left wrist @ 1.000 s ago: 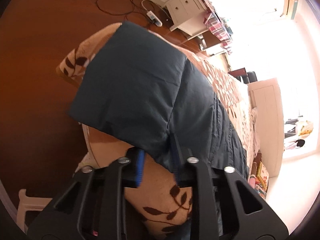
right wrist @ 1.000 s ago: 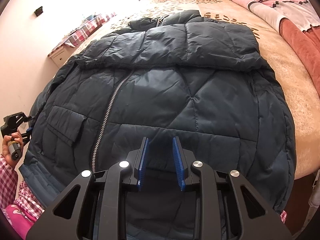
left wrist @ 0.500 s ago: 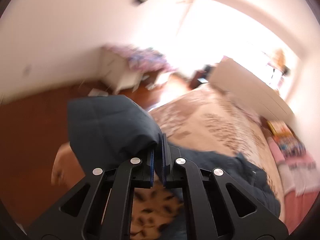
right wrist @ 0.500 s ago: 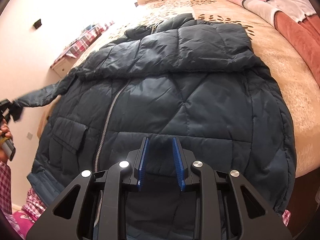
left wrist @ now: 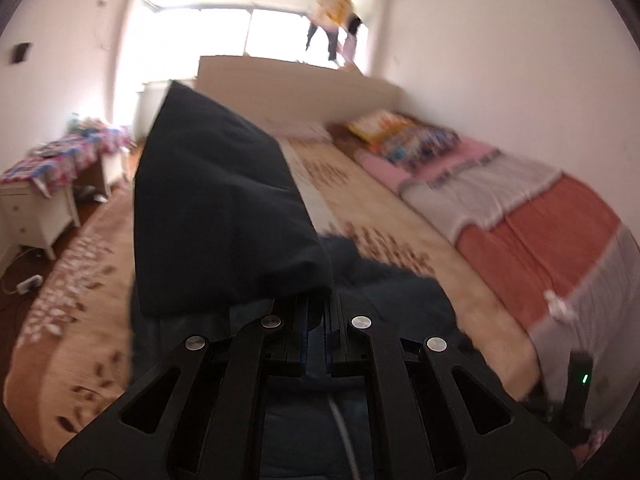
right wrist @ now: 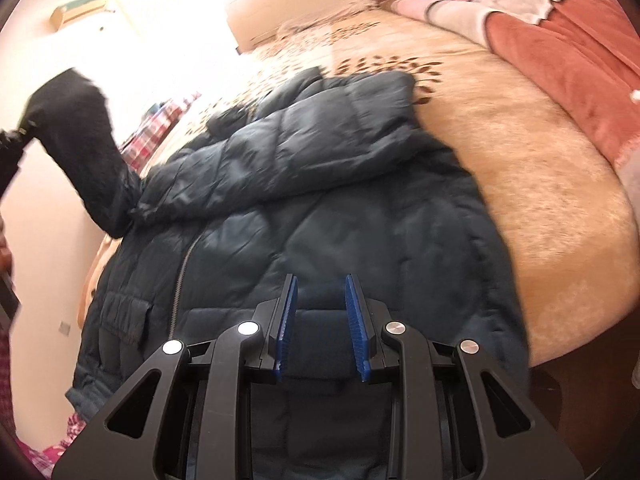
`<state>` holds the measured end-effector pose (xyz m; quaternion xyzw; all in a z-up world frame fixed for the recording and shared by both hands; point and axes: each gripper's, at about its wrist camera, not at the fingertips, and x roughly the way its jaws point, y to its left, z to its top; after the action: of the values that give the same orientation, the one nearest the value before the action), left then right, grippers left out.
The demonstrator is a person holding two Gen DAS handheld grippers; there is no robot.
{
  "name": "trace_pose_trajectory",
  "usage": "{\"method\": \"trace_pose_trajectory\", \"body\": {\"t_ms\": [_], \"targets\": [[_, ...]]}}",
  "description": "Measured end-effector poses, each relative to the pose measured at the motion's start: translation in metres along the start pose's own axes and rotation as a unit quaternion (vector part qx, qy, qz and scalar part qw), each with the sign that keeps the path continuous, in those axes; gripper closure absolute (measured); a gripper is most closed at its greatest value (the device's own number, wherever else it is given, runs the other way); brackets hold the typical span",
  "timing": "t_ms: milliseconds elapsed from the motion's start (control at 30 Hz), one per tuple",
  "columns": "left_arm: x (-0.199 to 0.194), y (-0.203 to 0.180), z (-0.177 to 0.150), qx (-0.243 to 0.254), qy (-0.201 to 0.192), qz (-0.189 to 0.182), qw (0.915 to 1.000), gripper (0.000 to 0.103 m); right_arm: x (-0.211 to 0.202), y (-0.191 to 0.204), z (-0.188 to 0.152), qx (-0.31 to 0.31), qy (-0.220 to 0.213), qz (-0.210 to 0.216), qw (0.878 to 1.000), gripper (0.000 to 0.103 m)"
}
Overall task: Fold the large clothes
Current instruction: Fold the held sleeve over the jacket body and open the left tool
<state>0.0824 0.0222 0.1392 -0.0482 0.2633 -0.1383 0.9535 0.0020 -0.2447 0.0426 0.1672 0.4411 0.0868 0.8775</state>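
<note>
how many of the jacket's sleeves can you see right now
1. One sleeve is lifted off the bed's left side, pinched by the left gripper. The jacket's other sleeve isn't visible; it may be folded underneath.

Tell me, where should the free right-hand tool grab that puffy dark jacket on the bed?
Probably the jacket, at its side edge beside the bedspread, coming from that side: there the padding thins to a free, flat border the jaws could close around, unlike the puffy middle.
</note>
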Motion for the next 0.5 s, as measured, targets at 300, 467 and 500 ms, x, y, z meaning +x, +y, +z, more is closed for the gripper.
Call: {"method": "trace_pose_trajectory", "body": {"t_ms": [300,467,500], "targets": [[0.090,-0.038,-0.083,0.038,0.151,-0.011,0.9877,0.098,-0.003,-0.025,-0.001,0.025,-0.003,-0.003,1.000,0.075],[0.106,-0.041,-0.098,0.034,0.178,-0.013,0.9834,0.088,0.003,-0.026,-0.004,0.025,0.007,-0.001,1.000,0.075],[0.109,-0.040,-0.101,0.031,0.185,-0.018,0.9821,0.077,0.004,-0.025,-0.004,0.025,0.010,0.000,1.000,0.075]]}}
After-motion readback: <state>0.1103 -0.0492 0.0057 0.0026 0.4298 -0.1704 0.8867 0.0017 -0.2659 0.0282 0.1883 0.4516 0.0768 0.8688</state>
